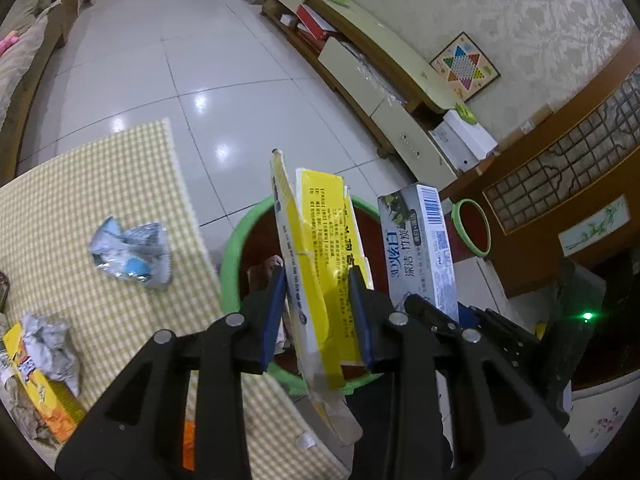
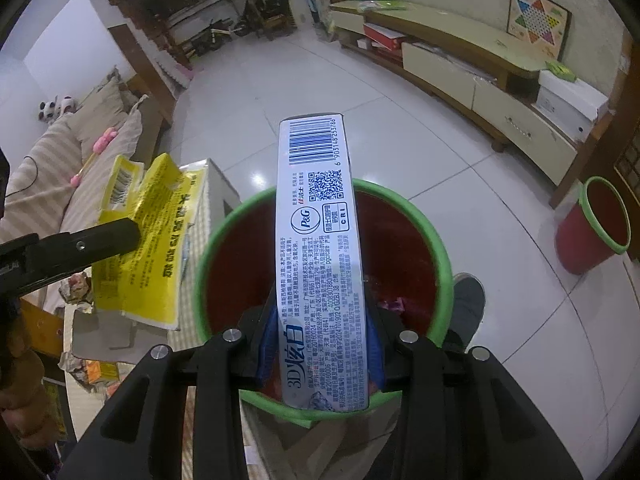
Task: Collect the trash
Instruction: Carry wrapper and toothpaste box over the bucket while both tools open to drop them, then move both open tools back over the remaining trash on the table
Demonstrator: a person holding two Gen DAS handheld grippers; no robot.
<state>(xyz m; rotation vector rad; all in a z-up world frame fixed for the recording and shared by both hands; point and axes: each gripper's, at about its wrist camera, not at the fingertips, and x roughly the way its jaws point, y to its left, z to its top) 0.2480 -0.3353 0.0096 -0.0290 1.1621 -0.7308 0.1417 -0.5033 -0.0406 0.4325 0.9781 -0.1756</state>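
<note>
Now each of the two grippers pinches one piece of trash above the near bin (image 2: 438,240). Left gripper (image 1: 318,300) clamps a flattened yellow carton (image 1: 320,248); right gripper (image 2: 322,340) clamps a toothpaste box (image 2: 320,240) upright over the bin's mouth. Two red bins with green rims show, the second (image 2: 592,228) farther off on the floor. Three scraps remain on the checked cloth (image 1: 100,184): foil wrapper (image 1: 130,254), crumpled paper (image 1: 50,346), orange box (image 1: 44,408).

A toothpaste box (image 2: 320,248) and a flattened carton (image 1: 316,272) are held above the bin (image 2: 424,220), beside the table (image 1: 100,184); a second bin (image 2: 592,224) stands farther right.
</note>
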